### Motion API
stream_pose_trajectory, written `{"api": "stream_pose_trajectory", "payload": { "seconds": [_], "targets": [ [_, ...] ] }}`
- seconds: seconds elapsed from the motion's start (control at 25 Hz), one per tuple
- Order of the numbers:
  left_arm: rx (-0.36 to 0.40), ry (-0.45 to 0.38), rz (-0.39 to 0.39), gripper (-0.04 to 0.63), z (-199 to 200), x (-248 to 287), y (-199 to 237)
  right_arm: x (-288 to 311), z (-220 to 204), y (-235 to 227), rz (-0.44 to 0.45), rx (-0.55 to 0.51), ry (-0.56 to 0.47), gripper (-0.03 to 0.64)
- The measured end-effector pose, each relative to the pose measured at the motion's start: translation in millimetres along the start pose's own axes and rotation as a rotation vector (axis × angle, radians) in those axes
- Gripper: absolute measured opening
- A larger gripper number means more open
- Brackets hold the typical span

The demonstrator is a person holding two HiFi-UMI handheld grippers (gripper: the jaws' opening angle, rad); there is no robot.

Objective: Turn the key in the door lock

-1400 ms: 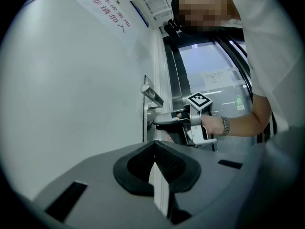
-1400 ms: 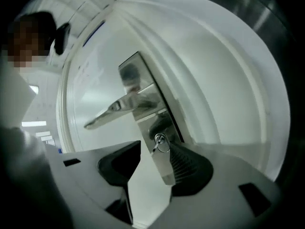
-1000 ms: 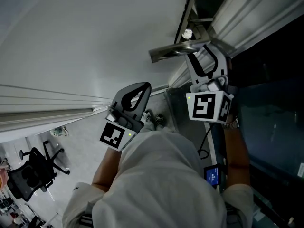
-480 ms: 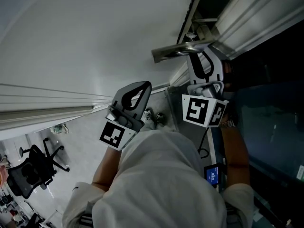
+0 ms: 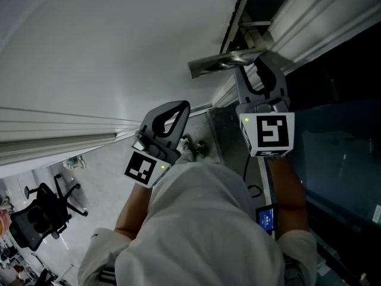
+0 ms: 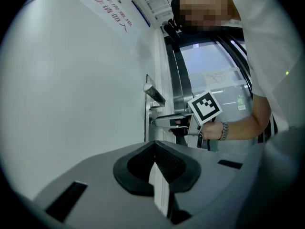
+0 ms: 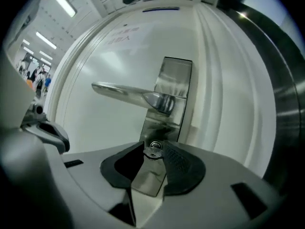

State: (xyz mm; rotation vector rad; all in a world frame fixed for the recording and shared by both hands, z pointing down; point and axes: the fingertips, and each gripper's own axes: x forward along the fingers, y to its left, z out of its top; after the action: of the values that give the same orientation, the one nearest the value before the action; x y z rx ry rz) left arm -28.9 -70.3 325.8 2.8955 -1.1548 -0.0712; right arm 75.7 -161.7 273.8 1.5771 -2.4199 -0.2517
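Gripping the key looks done, so the turn itself is the step in hand.

Head view: the right gripper [image 5: 257,64] reaches level to the door [image 5: 119,52], its tips just under the door handle [image 5: 220,62]. The forearm is stretched out behind it and the marker cube faces the camera. The left gripper [image 5: 178,109] hangs well to the left of the door handle, near the door face and taking no part.

Left gripper view: this gripper [image 6: 154,149] has its jaws closed on each other with nothing between them, and it points level along the door. Beyond it, the person's hand holds the right gripper [image 6: 164,122] just below the door handle [image 6: 153,92].

Right gripper view: the key [image 7: 153,148] sits in the lock plate [image 7: 167,104] directly below the door handle [image 7: 128,94]. The right gripper's [image 7: 152,152] jaws have just been closing, and the pads press the key's head from both sides.

The next move likely calls for a wrist roll about the key's own line. The grip should stay firm and straight so the head does not slip or bend.
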Motion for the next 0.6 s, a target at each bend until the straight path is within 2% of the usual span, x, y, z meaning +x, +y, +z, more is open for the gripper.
{"api": "stream_pose_trajectory", "payload": {
  "seconds": [0.24, 0.36, 0.44, 0.48, 0.6],
  "targets": [
    [0.002, -0.001, -0.011, 0.008, 1, 1, -2, 0, -2, -8, 0.074, 0.354, -0.013, 0.120],
    [0.004, -0.002, -0.015, 0.008, 1, 1, -4, 0, -3, -9, 0.107, 0.469, -0.016, 0.117],
    [0.004, -0.002, -0.018, 0.008, 1, 1, -5, -1, -2, -12, 0.118, 0.542, -0.028, 0.089],
    [0.004, -0.002, -0.019, 0.008, 1, 1, -5, -2, -1, -13, 0.110, 0.555, -0.030, 0.021],
    [0.002, -0.004, -0.018, 0.008, 2, 0, -6, -2, -1, -15, 0.101, 0.595, -0.027, 0.020]
  ]
}}
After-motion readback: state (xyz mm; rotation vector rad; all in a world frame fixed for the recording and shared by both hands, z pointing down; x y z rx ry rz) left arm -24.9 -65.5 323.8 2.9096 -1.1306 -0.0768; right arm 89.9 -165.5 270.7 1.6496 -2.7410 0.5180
